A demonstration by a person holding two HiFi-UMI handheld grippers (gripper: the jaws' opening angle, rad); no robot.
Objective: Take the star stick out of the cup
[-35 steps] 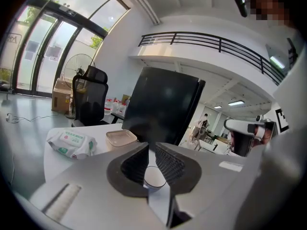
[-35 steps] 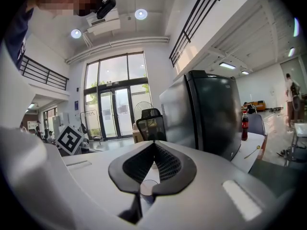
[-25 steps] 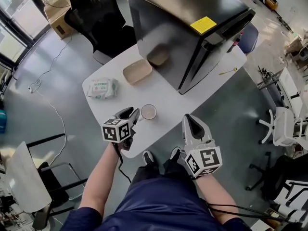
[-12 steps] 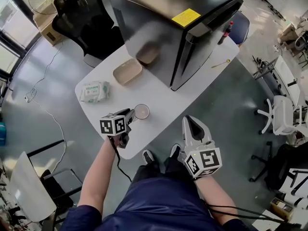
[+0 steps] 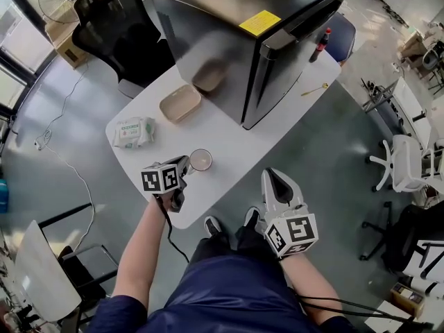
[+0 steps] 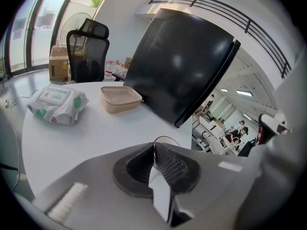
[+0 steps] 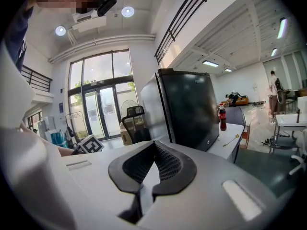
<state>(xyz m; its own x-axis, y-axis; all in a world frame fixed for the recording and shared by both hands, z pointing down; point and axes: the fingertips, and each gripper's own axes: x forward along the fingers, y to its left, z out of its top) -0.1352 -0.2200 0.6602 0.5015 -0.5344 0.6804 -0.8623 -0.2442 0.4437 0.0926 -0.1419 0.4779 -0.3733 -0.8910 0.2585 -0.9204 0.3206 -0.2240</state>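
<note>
The star stick is too slim to make out from the head view, so it is only a judgement that it sits inside the cup [image 5: 201,159], a small round vessel with a thin rim that stands upright near the front edge of the white bench [image 5: 229,141]. Such a stick is likely light, stiff and narrow. It would best be pinched on the bare shaft just above the rim, not on the star, and drawn out along its own length. Its long axis should run roughly upright, leaning on the cup wall, and no view shows which way it tips. The cup itself looks light and could slide or topple if the stick drags on it. The left hand-held gripper [image 5: 184,166] sits just beside the cup's left edge with its jaws pressed together, and the cup's rim shows just past their tips. The right hand-held gripper [image 5: 276,175] hangs off the bench over the floor, clenched on nothing. Farther back lie a wipes pack [image 5: 134,132] and a beige tray [image 5: 180,103], before a black cabinet [image 5: 236,19].
</note>
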